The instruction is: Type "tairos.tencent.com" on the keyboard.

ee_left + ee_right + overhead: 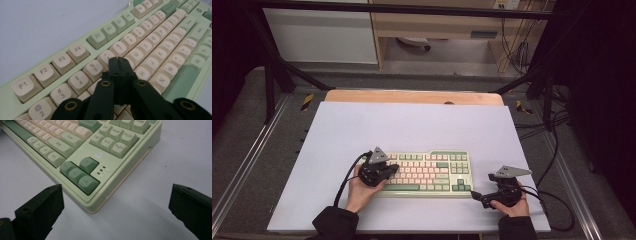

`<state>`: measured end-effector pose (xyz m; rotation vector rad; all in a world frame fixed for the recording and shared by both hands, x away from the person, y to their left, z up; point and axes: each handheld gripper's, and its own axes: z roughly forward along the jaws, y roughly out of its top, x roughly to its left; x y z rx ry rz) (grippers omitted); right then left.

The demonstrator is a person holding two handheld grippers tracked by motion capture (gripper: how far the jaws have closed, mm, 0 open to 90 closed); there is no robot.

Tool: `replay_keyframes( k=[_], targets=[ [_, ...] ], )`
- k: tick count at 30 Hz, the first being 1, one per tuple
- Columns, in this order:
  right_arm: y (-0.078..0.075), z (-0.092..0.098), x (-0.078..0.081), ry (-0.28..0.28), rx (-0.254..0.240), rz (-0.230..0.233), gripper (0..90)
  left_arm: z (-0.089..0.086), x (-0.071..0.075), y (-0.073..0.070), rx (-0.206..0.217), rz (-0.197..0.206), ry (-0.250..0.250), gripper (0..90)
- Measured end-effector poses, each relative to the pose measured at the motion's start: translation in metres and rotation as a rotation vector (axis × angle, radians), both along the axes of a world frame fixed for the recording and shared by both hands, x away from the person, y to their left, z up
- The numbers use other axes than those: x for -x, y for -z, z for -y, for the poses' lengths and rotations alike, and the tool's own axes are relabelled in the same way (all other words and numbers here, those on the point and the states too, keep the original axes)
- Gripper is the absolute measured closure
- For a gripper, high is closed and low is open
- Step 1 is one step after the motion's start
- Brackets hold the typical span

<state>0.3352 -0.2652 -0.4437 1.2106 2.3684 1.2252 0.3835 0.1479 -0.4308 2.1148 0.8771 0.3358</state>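
We see a pale green keyboard (428, 173) with cream keys; left gripper (119, 62) fingers clenched over it, right gripper (115, 202) fingers wide apart.
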Motion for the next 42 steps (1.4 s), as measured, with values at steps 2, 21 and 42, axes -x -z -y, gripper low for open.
replay_keyframes(
  k=[2,21,42],
  targets=[
    [0.000,0.000,0.000,-0.001,0.001,-0.002,0.3,0.000,0.000,0.001,0.000,0.000,0.000,90.0],
    [0.000,-0.001,0.000,0.000,-0.001,-0.004,0.4,-0.020,0.015,-0.014,0.024,0.017,0.010,90.0],
    [0.000,-0.001,0.001,-0.001,-0.003,-0.003,0.4,-0.058,0.025,-0.011,0.023,0.005,-0.037,90.0]
  ],
)
